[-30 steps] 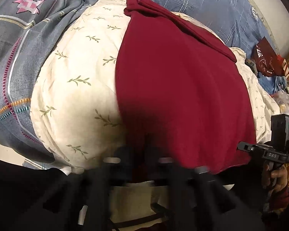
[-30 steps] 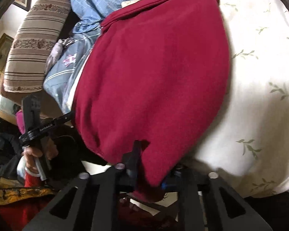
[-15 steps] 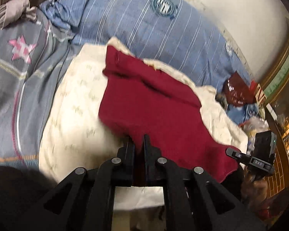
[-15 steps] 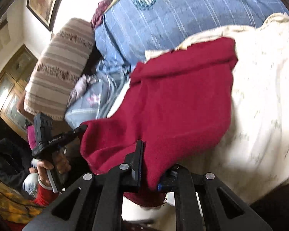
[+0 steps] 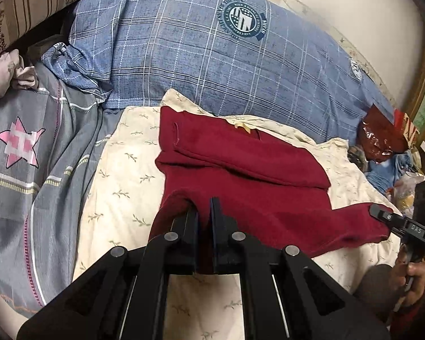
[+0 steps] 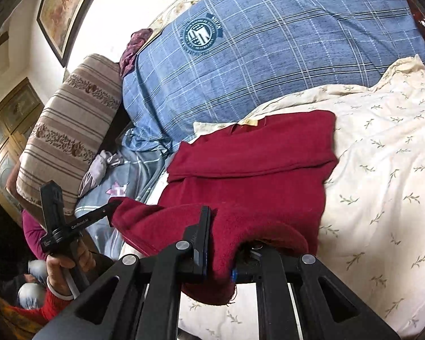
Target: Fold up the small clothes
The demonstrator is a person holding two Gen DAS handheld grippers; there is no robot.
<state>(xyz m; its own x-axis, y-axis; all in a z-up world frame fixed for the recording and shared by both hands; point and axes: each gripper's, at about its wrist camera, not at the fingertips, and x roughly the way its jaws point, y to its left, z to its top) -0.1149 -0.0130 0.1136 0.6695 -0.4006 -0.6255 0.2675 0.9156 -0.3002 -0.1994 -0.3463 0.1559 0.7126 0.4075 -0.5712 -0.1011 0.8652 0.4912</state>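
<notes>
A dark red fleece garment [image 5: 240, 175] lies on a cream leaf-print cloth [image 5: 121, 175] on the bed, its far part folded over into a flat band. My left gripper [image 5: 203, 212] is shut on the garment's near left corner and holds it lifted. My right gripper [image 6: 226, 243] is shut on the near right corner, with the red garment [image 6: 255, 170] draped over its right finger, which is hidden. Each gripper shows in the other's view: the right one [image 5: 382, 215] at the hem's right end, the left one [image 6: 110, 206] at its left end.
A big blue plaid pillow [image 5: 226, 56] lies behind the garment. A grey quilt with a pink star [image 5: 22, 147] lies at the left. A striped bolster [image 6: 68, 130] stands further left. A dark red plastic bag [image 5: 382, 138] and blue clothes [image 5: 391, 170] lie at the right.
Both grippers have lifted the garment's near hem off the cloth and pulled back and up. The garment now appears smaller and further away, with its near edge raised.
</notes>
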